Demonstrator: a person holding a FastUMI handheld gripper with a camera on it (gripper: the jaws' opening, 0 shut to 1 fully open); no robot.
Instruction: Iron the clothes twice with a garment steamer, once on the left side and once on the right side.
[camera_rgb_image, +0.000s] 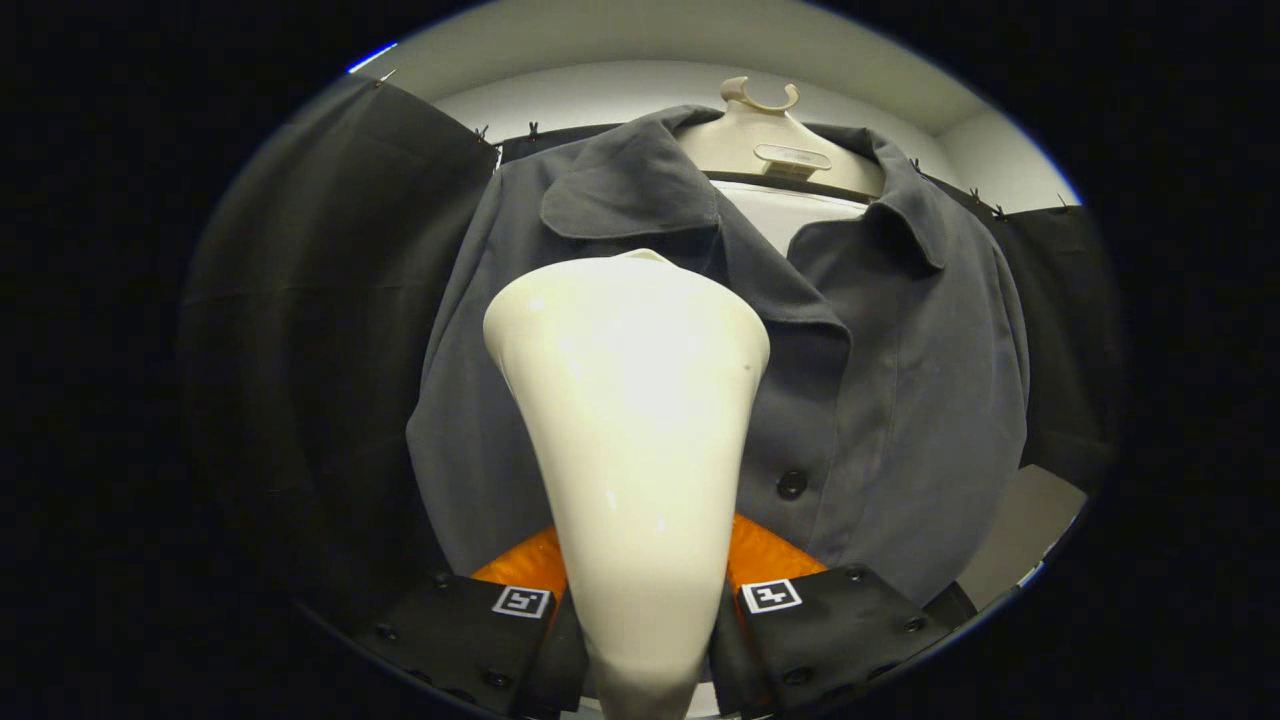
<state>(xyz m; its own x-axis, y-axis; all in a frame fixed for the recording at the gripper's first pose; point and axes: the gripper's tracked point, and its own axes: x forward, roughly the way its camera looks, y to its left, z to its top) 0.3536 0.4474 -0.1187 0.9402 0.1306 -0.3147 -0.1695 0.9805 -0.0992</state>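
1. The gripper (640, 625) was pinching the narrow handle of the garment steamer (630, 400), one finger pressed on each side of it, so the steamer rose up between the fingers with its wide head just ahead of them
2. The steamer head stood against the front of a grey collared shirt (900, 380), which hung on a cream hanger (765, 130) over a white inner panel (790, 215); the head covered the shirt's left front panel, just left of the button placket, below the collar
3. A dark button (791, 485) showed on the placket, just right of the steamer's neck
4. By my reading, the left-side pass was in hand: the head sat high on that panel, so the stroke seemed at or near its top
5. The next move would likely call for drawing the head steadily down the left panel, keeping it flat to the cloth, then shifting right past the placket for the second pass
6. No brand or readable writing showed; the hanger bore a small blank-looking tab, and each finger carried a square black-and-white marker (770, 596)
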